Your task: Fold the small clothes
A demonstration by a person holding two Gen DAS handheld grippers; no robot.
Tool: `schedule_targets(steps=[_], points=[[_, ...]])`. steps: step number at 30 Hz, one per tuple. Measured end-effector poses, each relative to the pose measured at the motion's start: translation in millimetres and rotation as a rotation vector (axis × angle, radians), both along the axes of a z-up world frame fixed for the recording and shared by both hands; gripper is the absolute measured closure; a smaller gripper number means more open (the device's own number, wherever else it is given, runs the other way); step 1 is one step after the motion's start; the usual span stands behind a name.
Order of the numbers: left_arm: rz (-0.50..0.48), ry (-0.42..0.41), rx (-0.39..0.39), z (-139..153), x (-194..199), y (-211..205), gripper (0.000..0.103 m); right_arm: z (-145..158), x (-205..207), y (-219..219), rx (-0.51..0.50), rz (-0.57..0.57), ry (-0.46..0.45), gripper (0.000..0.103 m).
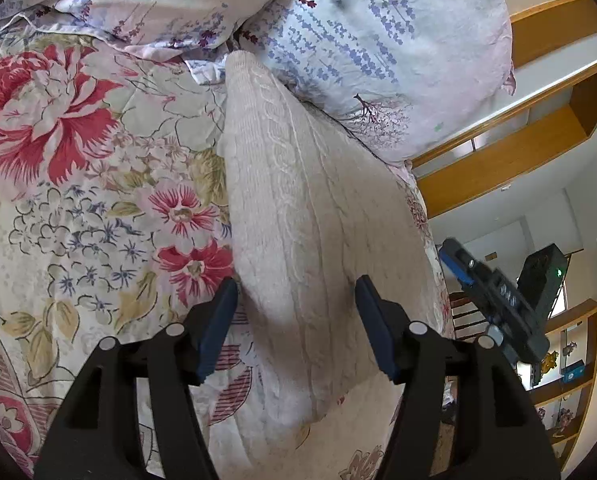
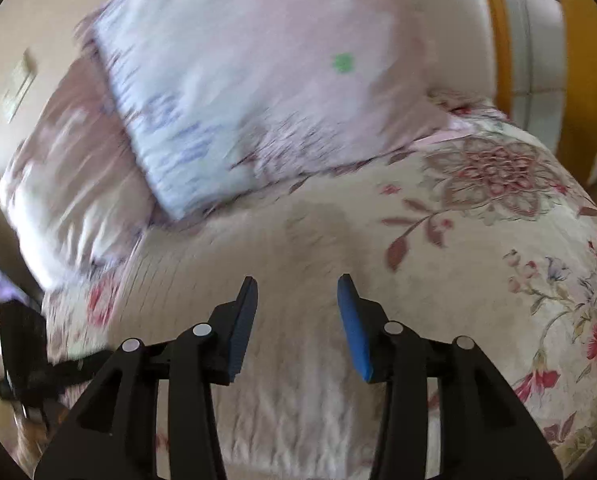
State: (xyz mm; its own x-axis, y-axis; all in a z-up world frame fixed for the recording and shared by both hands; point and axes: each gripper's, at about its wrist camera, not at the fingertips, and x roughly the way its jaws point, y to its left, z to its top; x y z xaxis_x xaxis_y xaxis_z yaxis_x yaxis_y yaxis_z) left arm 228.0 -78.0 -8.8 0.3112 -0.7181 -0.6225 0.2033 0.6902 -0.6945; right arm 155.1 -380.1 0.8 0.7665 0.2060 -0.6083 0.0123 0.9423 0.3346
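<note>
- In the left wrist view, a cream cable-knit garment lies on the bed as a long shape, narrow in the upper centre of the frame and widening down to the lower centre
- The left hand-held gripper sits at the bottom of that frame with its jaws spread apart and released; its blue pads flank the wide lower part of the knit, nothing clamped between them
- Whether the pads touch the fabric cannot be told
- Under the garment is a floral bedspread with large red and pink blooms, filling the left half of the frame
- Two pillows in a pale lavender-sprig print lie across the top of the frame; the narrow end of the knit reaches right up beside them
- At the right edge of the left wrist view the right hand-held gripper shows in front of wooden shelving
- The right wrist view is motion-blurred: the right hand-held gripper at the bottom of the frame has its jaws apart, gripping nothing
- Pale ribbed knit spreads below and ahead of those jaws in the lower centre, on the flowered bedspread
- A pillow fills the upper centre, and the left hand-held gripper's dark body appears at the lower left edge
</note>
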Motion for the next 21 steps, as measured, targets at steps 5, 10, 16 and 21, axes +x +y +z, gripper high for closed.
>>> schedule_targets(steps=[5,10,16,21], points=[[-0.006,0.009,0.007,-2,1,-6,0.041,-33,14,19,-0.090,0.006,0.076,0.055],[-0.007,0.002,0.019,1,4,-9,0.039,-30,15,11,-0.046,0.018,0.091,0.054],[-0.027,-0.026,0.054,8,12,-15,0.031,-5,5,-20,0.134,-0.025,0.049,0.034],[-0.055,-0.017,0.072,11,23,-20,0.029,-8,17,-46,0.248,-0.056,0.109,0.025]])
